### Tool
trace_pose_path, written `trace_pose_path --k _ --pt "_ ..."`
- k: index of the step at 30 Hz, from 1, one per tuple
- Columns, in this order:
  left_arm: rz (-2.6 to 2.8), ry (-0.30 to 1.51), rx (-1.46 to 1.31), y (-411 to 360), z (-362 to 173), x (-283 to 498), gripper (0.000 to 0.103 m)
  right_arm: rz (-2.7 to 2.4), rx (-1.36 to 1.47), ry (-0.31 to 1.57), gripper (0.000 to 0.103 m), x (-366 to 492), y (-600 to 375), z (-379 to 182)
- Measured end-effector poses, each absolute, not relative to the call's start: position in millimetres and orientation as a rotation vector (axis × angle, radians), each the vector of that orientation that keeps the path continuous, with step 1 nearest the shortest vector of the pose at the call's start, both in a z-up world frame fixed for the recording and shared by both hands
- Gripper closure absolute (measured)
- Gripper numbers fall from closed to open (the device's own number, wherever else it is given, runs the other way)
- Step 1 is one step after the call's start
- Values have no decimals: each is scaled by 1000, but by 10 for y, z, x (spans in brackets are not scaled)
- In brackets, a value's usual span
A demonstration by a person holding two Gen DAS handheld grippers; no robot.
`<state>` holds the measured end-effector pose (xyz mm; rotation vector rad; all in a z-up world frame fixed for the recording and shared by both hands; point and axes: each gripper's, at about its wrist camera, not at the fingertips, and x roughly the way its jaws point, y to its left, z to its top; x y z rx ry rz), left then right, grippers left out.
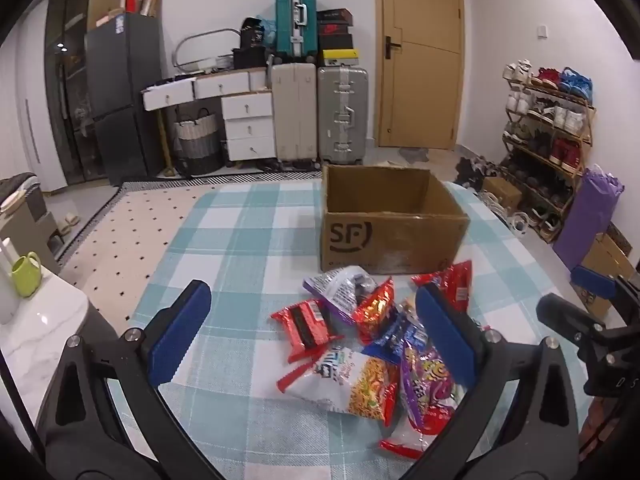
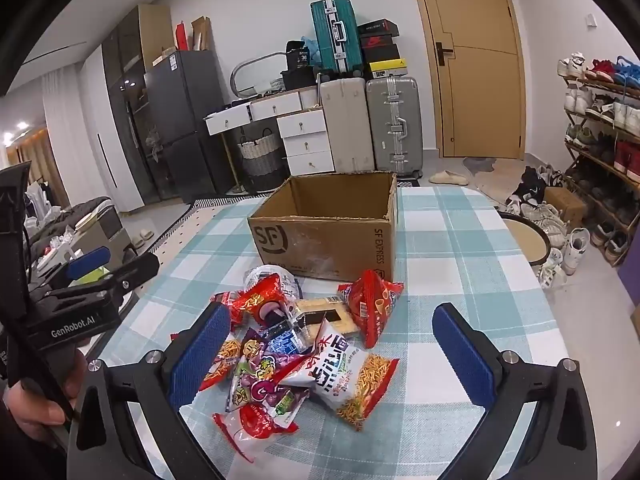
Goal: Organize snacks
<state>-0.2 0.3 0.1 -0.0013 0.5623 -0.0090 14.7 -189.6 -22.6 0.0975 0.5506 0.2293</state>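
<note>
- The left gripper [image 1: 310,332] and the right gripper [image 2: 330,352] hover nearest, blue fingers spread wide, holding nothing.
- Just beyond, the snack packets [image 2: 304,348] lie heaped on the checked tablecloth [image 2: 460,248], none sorted yet.
- Behind the heap stands the open SF cardboard box [image 2: 328,240], apparently empty; by that, the whole task remains.
</note>
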Motion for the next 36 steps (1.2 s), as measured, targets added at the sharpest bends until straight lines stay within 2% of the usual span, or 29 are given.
trace_pose_path --k 5,8,36 --pt "20 553 -5 -4 10 -102 1 230 89 547 0 109 -1861 -223" --pt "-1 616 -16 6 -21 -15 1 224 93 563 0 120 -1881 -269" --pt "-10 586 -24 26 -75 -40 1 229 104 562 0 131 -1878 -233"
